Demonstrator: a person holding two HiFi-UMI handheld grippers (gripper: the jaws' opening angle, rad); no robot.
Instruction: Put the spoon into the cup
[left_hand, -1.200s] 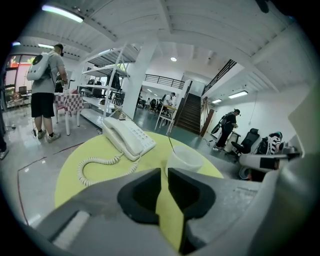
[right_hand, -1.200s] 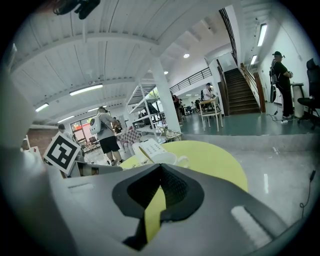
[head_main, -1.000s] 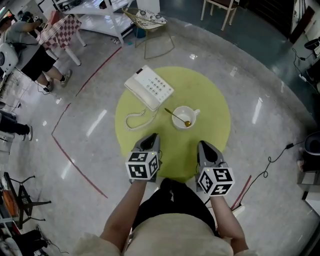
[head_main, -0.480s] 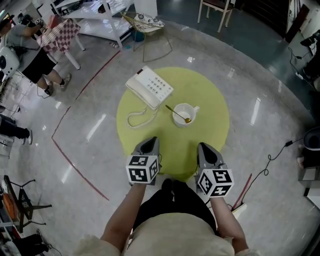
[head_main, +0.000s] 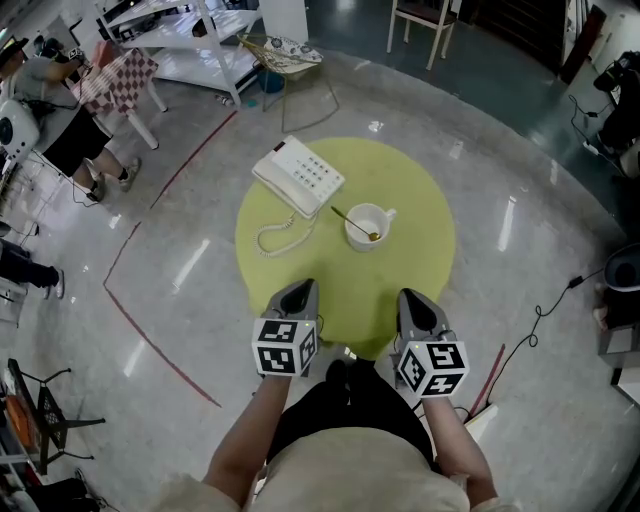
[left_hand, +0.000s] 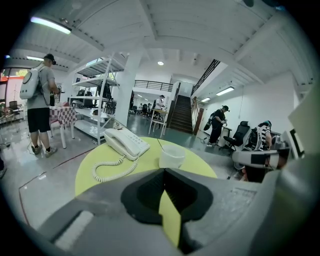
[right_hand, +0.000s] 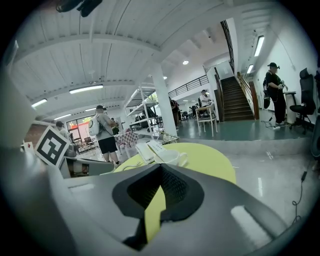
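A white cup (head_main: 367, 226) stands right of centre on the round yellow table (head_main: 420, 200). A gold spoon (head_main: 354, 222) rests in it, bowl inside and handle leaning out over the rim to the upper left. My left gripper (head_main: 300, 288) and right gripper (head_main: 413, 296) hover side by side at the table's near edge, both shut and empty, well short of the cup. The left gripper view has the cup (left_hand: 172, 156) beyond my left gripper (left_hand: 164, 171). The right gripper view has the cup (right_hand: 173, 158) past my right gripper (right_hand: 161, 166).
A white corded telephone (head_main: 298, 176) lies left of the cup, its coiled cord (head_main: 274, 237) trailing toward me. On the floor are a red line (head_main: 150, 330) at left and a black cable (head_main: 540, 320) at right. A wire chair (head_main: 290, 60), white shelving (head_main: 190, 40) and people (head_main: 60, 120) are farther off.
The table and cup have drifted slightly up in the head view and both grippers sit a little lower. The spoon stays in the cup; both grippers remain shut.
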